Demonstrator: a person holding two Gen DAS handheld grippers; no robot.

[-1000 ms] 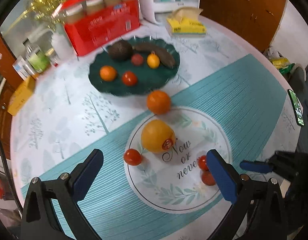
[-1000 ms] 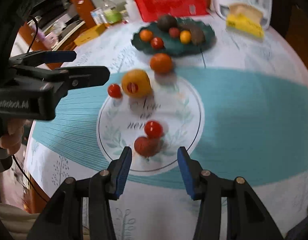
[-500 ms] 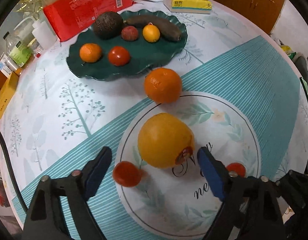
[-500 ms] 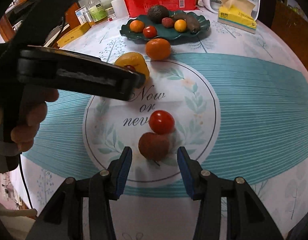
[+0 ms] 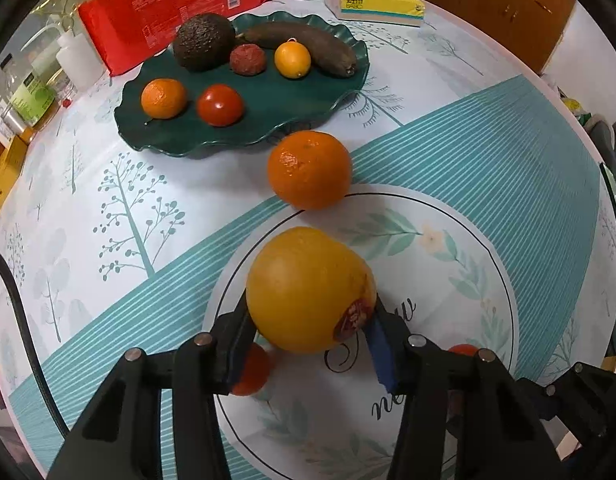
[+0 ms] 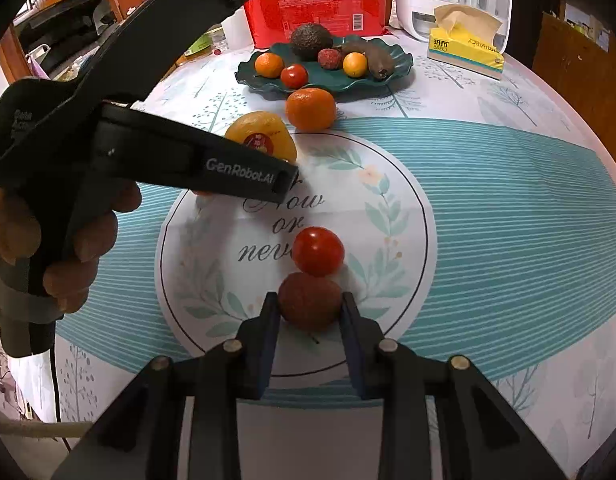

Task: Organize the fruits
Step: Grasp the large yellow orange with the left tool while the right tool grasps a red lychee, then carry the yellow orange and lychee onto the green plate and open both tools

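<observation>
A big yellow-orange fruit [image 5: 308, 288] with a red sticker sits on the round printed patch of the tablecloth. My left gripper [image 5: 309, 320] is closing, and its blue pads touch both sides of the fruit. A cherry tomato [image 5: 252, 368] lies beside the left finger. My right gripper [image 6: 309, 308] is closing too, with its pads against a brown-red lychee [image 6: 309, 300]. Another cherry tomato [image 6: 318, 251] touches the lychee from behind. A tangerine [image 5: 309, 169] lies in front of the dark green plate [image 5: 268, 120], which holds several fruits.
A red package [image 5: 168, 8] and a yellow tissue box [image 5: 375, 4] stand behind the plate. Bottles [image 5: 32, 92] crowd the far left edge. A phone [image 5: 615, 208] lies at the right edge. A hand [image 6: 68, 248] holds the left gripper's handle.
The left gripper came down over the yellow fruit and its wide jaws closed onto it. The right gripper sank toward the lychee and its jaws narrowed onto it.
</observation>
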